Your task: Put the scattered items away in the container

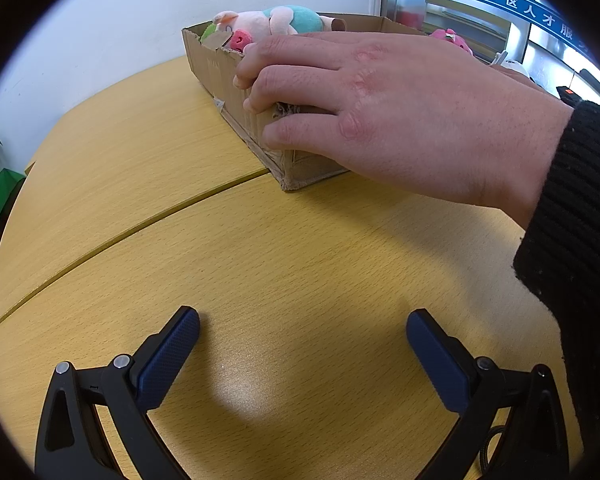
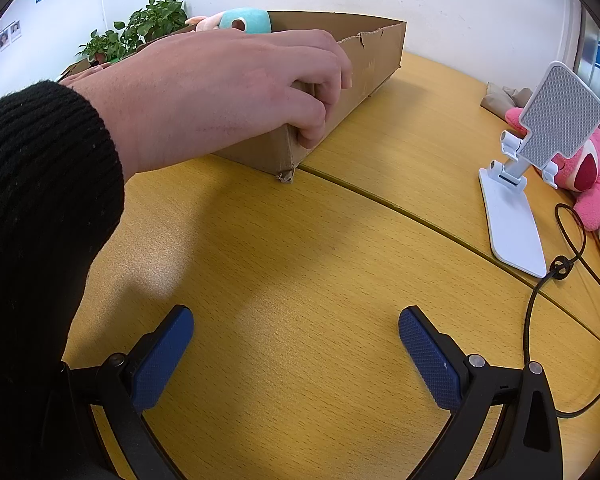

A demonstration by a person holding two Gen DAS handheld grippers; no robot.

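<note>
Your left gripper [image 1: 302,322] idles with its tongs spread empty over the table [image 1: 148,168], your bare hand [image 1: 380,112] grips the cardboard box [image 1: 220,76] holding a plush pig [image 1: 268,20], likely steadying it, and your right gripper [image 2: 296,320] also gapes empty.

Box [image 1: 236,92] contents behind hand [image 1: 380,112]

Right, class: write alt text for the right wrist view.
A bare hand in a black sleeve grips the near corner of a cardboard box on a yellow table. The open claw rests empty below; a white phone stand stands right.
</note>
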